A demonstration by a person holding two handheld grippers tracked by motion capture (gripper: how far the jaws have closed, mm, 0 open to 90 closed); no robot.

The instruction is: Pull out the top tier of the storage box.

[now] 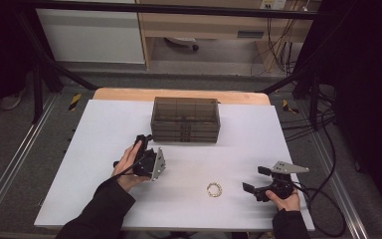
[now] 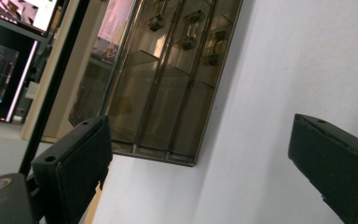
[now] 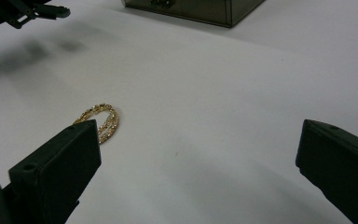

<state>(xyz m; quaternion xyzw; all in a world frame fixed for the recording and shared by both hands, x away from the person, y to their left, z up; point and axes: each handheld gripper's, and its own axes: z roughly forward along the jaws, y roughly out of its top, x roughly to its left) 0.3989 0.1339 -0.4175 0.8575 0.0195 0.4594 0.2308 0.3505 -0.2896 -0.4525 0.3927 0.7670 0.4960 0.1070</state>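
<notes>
A gold chain bracelet (image 1: 214, 189) lies coiled on the white table cover (image 1: 104, 149), near the front. My right gripper (image 1: 255, 179) rests a short way to its right, open, jaws pointing at it. In the right gripper view the bracelet (image 3: 100, 120) sits just past the left jaw, with nothing between the fingers of that gripper (image 3: 196, 149). A smoky see-through drawer box (image 1: 185, 119) stands at the back middle. My left gripper (image 1: 143, 140), rolled on its side, points at the box from its front left. The left gripper (image 2: 198, 140) is open and empty, and the drawer box (image 2: 168, 79) shows small handles.
The box (image 3: 200, 9) and the left gripper (image 3: 23, 11) appear at the top of the right gripper view. Cables trail off the table's right edge (image 1: 323, 199). A wooden strip (image 1: 179, 94) borders the far edge, with metal frame legs beyond.
</notes>
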